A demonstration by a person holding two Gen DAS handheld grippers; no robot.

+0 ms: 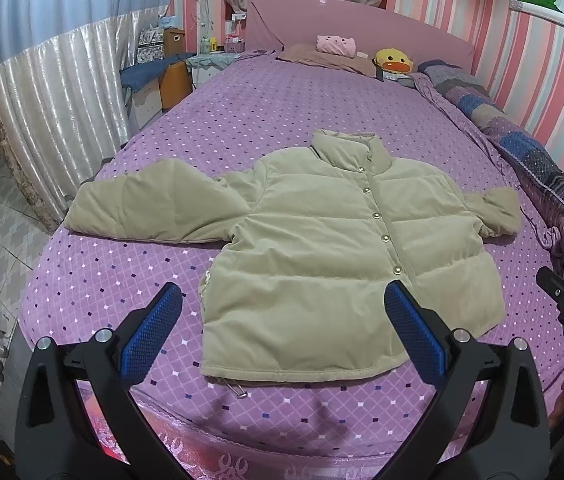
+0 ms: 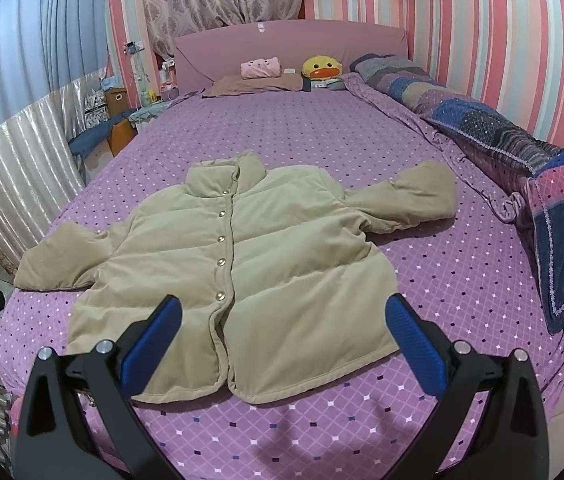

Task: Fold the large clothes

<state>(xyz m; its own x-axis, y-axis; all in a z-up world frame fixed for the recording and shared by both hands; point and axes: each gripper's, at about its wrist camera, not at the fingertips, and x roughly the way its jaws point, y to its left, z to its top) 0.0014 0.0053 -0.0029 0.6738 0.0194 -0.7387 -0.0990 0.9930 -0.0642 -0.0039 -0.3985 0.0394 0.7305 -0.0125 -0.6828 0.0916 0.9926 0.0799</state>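
- Looking along both grippers, I see the beige puffer jacket (image 1: 322,248) (image 2: 237,276) lying flat and front up on the purple bedspread (image 1: 265,108) (image 2: 322,136), collar toward the headboard at the top of the frame, hem toward me, its long axis running up the frame.
- Its sleeves spread sideways: one lies wide toward the left of the frame, the other bunches short at the right.
- My left gripper (image 1: 284,330) hangs above the hem at lower centre, fingers spread wide, nothing between the blue pads (image 1: 149,332).
- My right gripper (image 2: 282,344) is likewise spread and empty, above the hem's lower right portion.
- The jacket is a soft, matte, quilted fabric in horizontal puffed bands, with a row of round metal snaps (image 1: 376,216) (image 2: 221,238) down the closed placket.
- A plush duck (image 1: 393,60) (image 2: 321,67) sits by the pillow at the top.
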